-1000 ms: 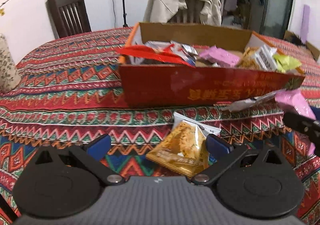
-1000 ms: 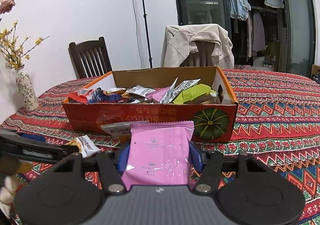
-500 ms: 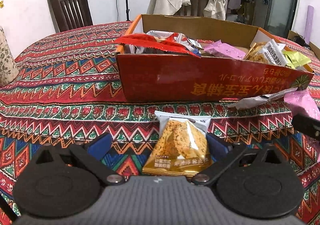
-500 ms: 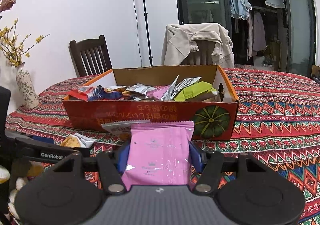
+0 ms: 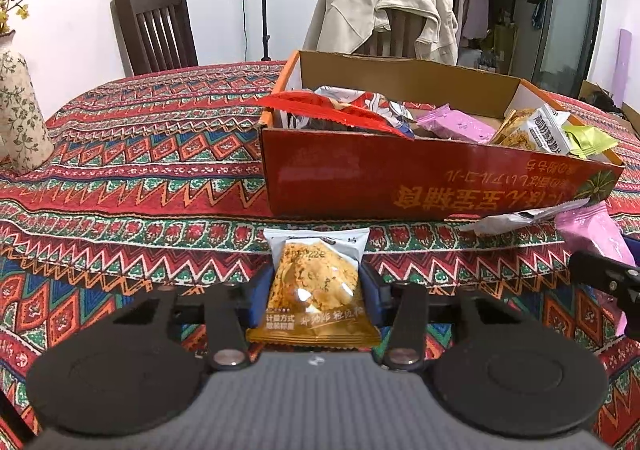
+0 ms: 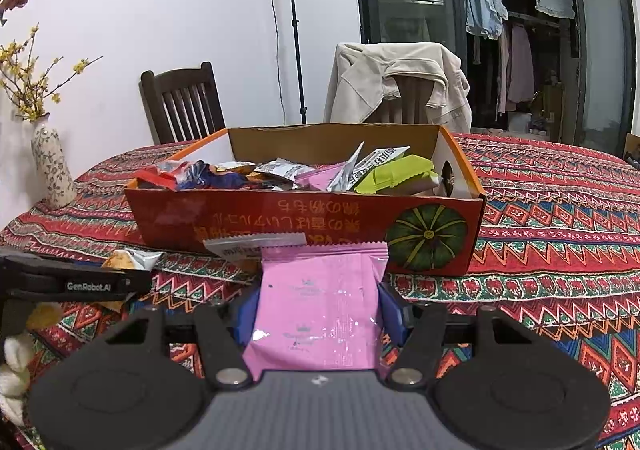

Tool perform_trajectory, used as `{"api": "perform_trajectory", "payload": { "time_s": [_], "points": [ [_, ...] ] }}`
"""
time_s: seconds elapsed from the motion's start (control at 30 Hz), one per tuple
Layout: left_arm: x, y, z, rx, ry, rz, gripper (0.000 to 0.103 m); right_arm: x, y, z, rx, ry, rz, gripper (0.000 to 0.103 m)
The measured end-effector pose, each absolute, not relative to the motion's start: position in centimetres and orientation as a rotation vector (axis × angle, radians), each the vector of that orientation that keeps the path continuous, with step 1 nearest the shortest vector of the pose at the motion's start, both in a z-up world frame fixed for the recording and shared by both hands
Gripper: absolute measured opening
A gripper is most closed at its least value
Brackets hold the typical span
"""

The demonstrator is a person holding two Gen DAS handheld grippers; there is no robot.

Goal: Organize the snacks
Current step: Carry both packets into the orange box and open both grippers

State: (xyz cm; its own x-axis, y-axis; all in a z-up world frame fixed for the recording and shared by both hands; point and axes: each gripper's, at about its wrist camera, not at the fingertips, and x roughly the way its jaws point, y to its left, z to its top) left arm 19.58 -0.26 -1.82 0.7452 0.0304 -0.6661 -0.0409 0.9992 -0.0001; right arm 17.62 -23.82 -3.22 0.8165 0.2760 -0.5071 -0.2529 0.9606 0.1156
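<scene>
My left gripper (image 5: pixel 316 290) is shut on an orange cracker packet (image 5: pixel 314 290), held in front of the red cardboard box (image 5: pixel 400 186) full of snack packets. My right gripper (image 6: pixel 318 306) is shut on a pink snack packet (image 6: pixel 320 306), in front of the same box (image 6: pixel 280 222). A white packet (image 6: pixel 256 244) lies against the box's front wall, just beyond the pink packet. The pink packet also shows in the left wrist view (image 5: pixel 592 230) at the right, and the left gripper with the orange packet (image 6: pixel 128 258) shows at the left of the right wrist view.
A patterned tablecloth (image 5: pixel 140 170) covers the table. A floral vase (image 5: pixel 20 122) stands at the far left. A dark wooden chair (image 5: pixel 156 30) and a chair draped with a beige jacket (image 5: pixel 384 14) stand behind the table.
My left gripper has closed on the orange cracker packet, which now sits straight between the fingers and looks raised. The right gripper has stayed put with the pink packet.
</scene>
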Motion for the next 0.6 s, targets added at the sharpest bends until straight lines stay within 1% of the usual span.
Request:
{"api": "perform_trajectory", "payload": {
  "time_s": [0.33, 0.6],
  "points": [
    [17.1, -0.1, 0.0, -0.038, 0.661, 0.026, 0.047, 16.7, -23.8, -2.5, 0.054, 0.49, 0.312, 0.06],
    [16.0, -0.4, 3.0, -0.064, 0.566, -0.008, 0.047, 15.7, -24.1, -1.2, 0.069, 0.413, 0.325, 0.06]
  ]
}}
